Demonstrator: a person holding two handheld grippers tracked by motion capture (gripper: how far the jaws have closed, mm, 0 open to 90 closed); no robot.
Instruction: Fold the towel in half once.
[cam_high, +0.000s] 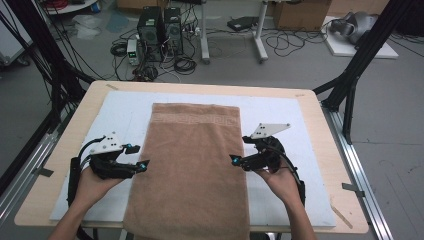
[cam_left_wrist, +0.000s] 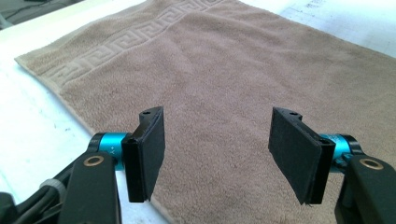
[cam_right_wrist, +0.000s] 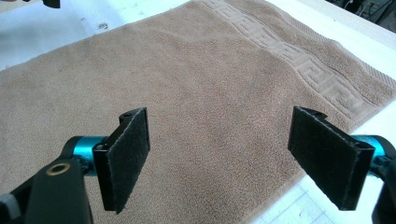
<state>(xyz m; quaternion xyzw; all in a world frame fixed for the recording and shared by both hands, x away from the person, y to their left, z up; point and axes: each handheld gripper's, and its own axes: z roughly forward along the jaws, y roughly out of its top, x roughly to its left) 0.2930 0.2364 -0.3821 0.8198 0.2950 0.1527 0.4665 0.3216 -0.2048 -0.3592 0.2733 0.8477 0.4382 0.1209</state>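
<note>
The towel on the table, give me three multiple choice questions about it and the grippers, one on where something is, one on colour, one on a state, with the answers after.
1. Where does the towel lie relative to the two grippers?
A. Between them
B. Left of both
C. Right of both

2. What colour is the towel?
A. Dark green
B. Light brown
C. Bright red

3. How do the jaws of the left gripper stand?
A. Clamped on the towel's edge
B. Shut with nothing in them
C. Open, with nothing held between the pads

Answers:
1. A, since the high view has the left gripper at the towel's left edge and the right gripper at its right edge.
2. B, as all three views show tan-brown terry cloth on the white mat.
3. C, because the left gripper view shows a wide gap between the pads, with the towel lying flat beyond them.
</note>
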